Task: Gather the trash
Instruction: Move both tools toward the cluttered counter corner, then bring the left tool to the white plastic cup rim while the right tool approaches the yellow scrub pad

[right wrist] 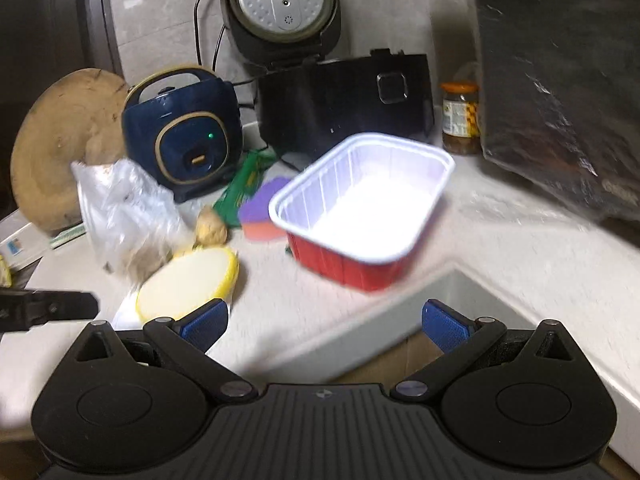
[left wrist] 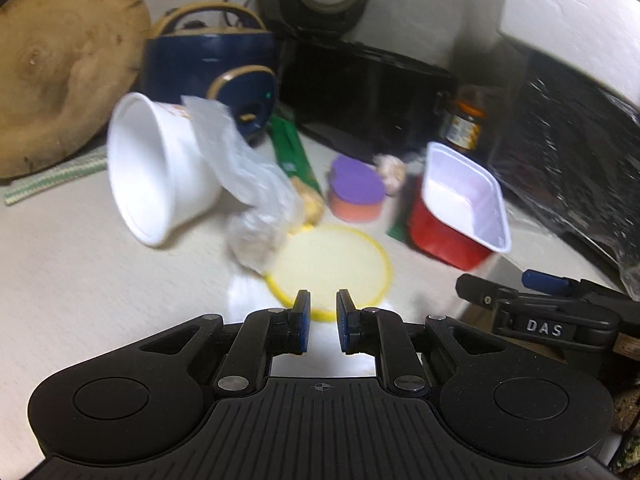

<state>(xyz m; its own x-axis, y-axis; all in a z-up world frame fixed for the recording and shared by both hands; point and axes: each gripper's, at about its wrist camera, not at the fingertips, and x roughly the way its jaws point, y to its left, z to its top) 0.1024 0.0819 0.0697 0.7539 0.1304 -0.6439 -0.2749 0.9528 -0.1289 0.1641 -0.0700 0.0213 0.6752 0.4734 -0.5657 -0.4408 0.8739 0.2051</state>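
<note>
Right wrist: right hand-held gripper gapes, tilted downward.

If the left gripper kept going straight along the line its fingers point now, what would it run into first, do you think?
Most likely the yellow-rimmed lid lying flat on the counter: it sits directly beyond the left gripper, whose jaws are narrowly apart with nothing between them. Depth is hard to judge through the fisheye blur, so it might touch the bare counter just short of it.

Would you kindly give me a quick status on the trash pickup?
Left gripper narrowly open, right gripper wide, both empty. Red tray, white cup, plastic bag on counter. Nothing blocking.
</note>
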